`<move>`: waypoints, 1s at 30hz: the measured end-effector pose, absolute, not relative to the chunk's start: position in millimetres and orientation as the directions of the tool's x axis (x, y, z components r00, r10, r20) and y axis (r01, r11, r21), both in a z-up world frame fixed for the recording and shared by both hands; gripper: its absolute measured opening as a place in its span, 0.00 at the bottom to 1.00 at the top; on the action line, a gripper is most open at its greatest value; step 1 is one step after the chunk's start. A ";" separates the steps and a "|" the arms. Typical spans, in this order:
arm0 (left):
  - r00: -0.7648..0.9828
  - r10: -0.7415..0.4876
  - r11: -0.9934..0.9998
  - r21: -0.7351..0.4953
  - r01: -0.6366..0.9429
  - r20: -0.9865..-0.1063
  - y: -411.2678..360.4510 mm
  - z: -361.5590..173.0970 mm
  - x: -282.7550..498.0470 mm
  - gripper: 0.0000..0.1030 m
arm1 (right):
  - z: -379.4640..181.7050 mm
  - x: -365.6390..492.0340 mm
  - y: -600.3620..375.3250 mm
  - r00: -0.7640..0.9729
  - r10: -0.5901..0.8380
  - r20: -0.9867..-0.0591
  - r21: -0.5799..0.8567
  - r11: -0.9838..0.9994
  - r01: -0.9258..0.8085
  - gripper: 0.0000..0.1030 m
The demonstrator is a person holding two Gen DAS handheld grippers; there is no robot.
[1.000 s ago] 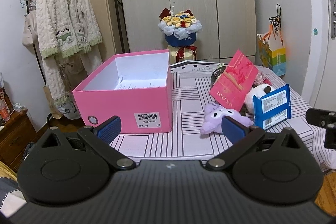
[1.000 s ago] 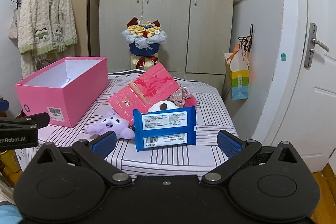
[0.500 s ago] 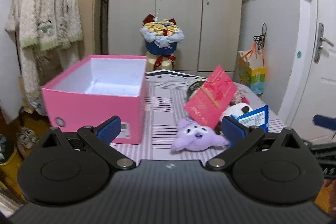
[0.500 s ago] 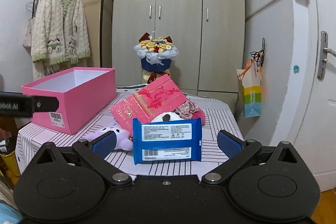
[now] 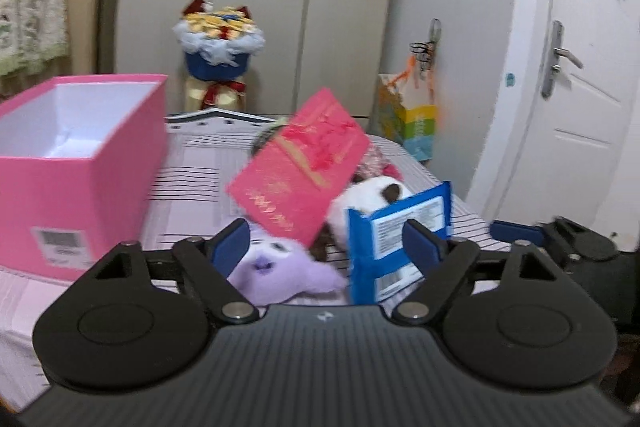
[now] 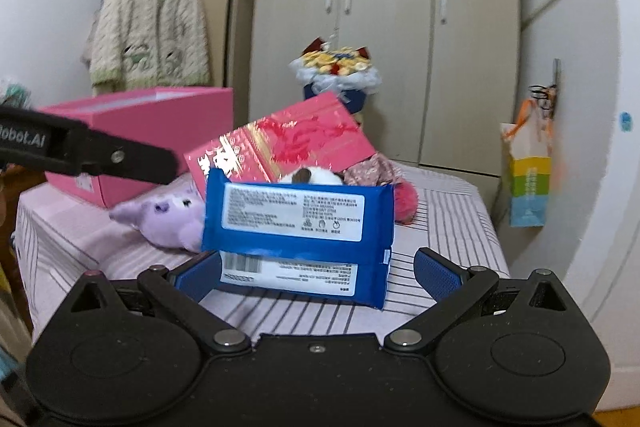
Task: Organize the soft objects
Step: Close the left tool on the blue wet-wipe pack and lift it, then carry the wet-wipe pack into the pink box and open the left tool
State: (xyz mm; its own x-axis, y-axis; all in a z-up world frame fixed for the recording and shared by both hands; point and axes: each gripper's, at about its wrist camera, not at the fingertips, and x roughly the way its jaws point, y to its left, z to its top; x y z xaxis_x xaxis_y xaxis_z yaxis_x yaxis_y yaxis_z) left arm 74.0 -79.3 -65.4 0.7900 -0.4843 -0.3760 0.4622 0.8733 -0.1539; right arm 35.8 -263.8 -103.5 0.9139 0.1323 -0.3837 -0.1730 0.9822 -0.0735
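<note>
Soft toys lie heaped on the striped table [image 5: 192, 187]: a purple plush [image 6: 168, 217], and a white plush [image 5: 370, 193] mostly hidden behind a red packet [image 5: 304, 171] and a blue wipes pack [image 6: 298, 223]. Both grippers, left [image 5: 326, 247] and right [image 6: 316, 273], hang spread and empty. The pink box [image 5: 76, 163] is cut off at left; the left view is blurred.

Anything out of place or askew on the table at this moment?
Yes. The red packet sits tilted, propped on the panda plush rather than lying flat, and the blue wipes pack stands on edge against the pile. The pink box holds no toys.
</note>
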 end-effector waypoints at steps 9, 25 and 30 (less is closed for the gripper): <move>0.714 -0.541 0.835 -0.184 0.518 -0.445 -102.2 -83.2 96.2 0.44 | -120.5 63.4 -284.8 0.875 0.237 -0.423 0.034 0.969 -0.246 1.00; 0.638 -0.590 0.803 -0.278 0.528 -0.494 -115.2 -90.8 100.1 0.33 | -123.0 53.5 -273.3 0.881 0.240 -0.408 0.173 0.968 -0.184 1.00; 0.641 -0.589 0.806 -0.303 0.508 -0.493 -110.7 -84.4 93.4 0.33 | -117.1 47.3 -269.0 0.878 0.229 -0.421 0.213 0.965 -0.150 1.00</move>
